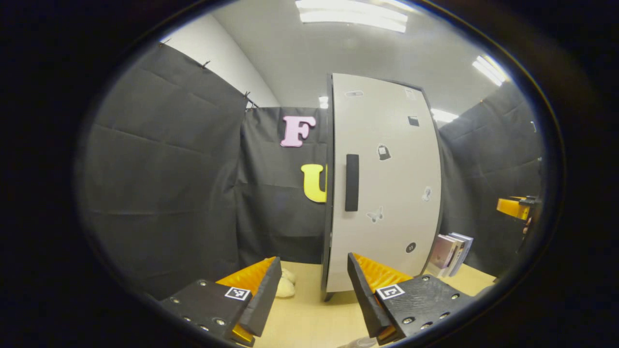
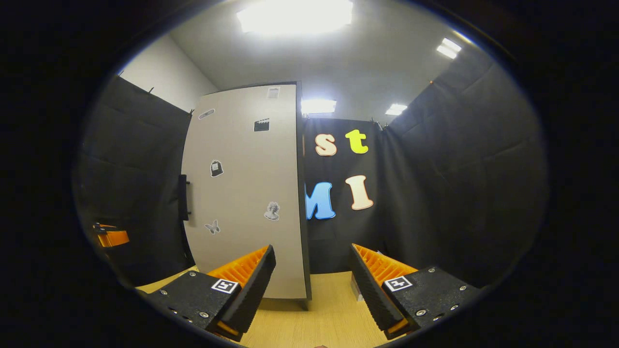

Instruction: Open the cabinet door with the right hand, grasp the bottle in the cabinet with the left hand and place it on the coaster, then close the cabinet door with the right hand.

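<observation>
Two Open Grippers Facing a Closed Cabinet: Door-Opening Step

Two grippers are waiting in front of the cabinet (image 1: 384, 183), and both are standing with jaws spread wide and gripping nothing. In the left gripper view, the left gripper (image 1: 314, 290) is hovering above the wooden table (image 1: 309, 314), pointing at the door's handle side. The door is sitting closed, so the bottle inside is hidden and its position cannot be told. The coaster cannot be identified with confidence; a pale lumpy object (image 1: 285, 285) is lying on the table just left of the cabinet's foot. Some books (image 1: 449, 253) are leaning beside the cabinet's right side.

In the right gripper view, the right gripper (image 2: 312, 285) is pointing at the door's far edge, well apart from the dark vertical handle (image 2: 183, 197), which is sitting at the door's left edge in that view.

Procedure for the step in hand, as judged from this layout:
- The right gripper is needing to travel across the door face to the handle.
- The jaws are best kept spread until they are straddling the handle bar, then closed firmly on it.
- The pull is best following the hinge arc, avoiding the cabinet sliding on the table.
- The left gripper is best staying clear of the door's swing until the opening is wide.
</observation>
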